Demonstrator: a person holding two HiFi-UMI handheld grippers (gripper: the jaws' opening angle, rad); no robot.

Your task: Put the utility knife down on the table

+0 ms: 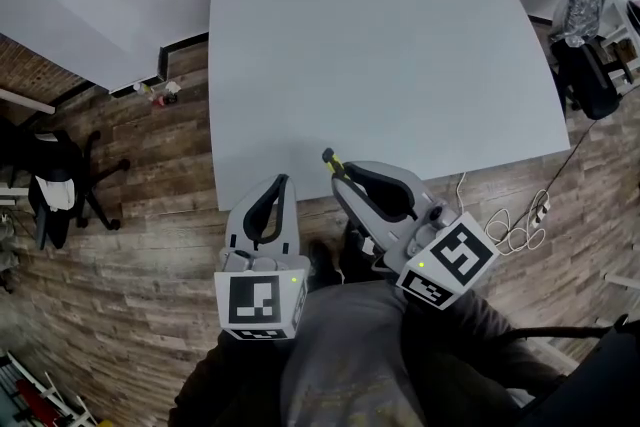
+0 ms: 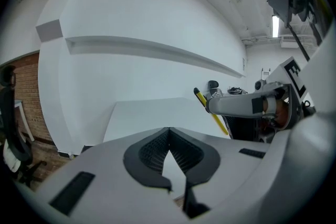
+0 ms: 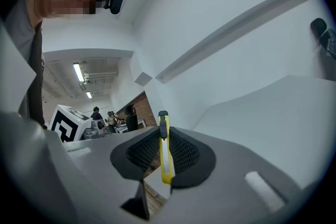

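Right below my head camera I see a grey shirt [image 1: 350, 365] and the 2 marker cubes, the left cube [image 1: 262, 303] and the right cube [image 1: 452, 260]. Both grippers point away from me toward the white table [image 1: 400, 45].

My left gripper [image 1: 281, 185] has its 2 jaws pressed together. In the left gripper view the black pads [image 2: 147, 152] meet at the tip and nothing sits between them. It hangs over the wooden floor [image 1: 130, 245], just at the near edge of the table.

My right gripper [image 1: 342, 171] pinches the utility knife [image 1: 329, 157]. In the right gripper view the yellow knife [image 3: 165, 155] stands between the 2 ribbed pads [image 3: 186, 152], and its black end pokes out past the tips. From the left gripper view I see the right gripper [image 2: 247, 105] from the side, with the knife [image 2: 211, 111] slanting through its jaws. So the knife is up in the gripper, not lying on the table. Its tip is right at the table's near edge in the head view.

Farther out, a white cable [image 1: 515, 230] curls on the floor to my right. A black office chair [image 1: 60, 180] stands on the floor to my left, well apart from the table. Another dark chair [image 1: 590, 65] stands past the table's far right corner.
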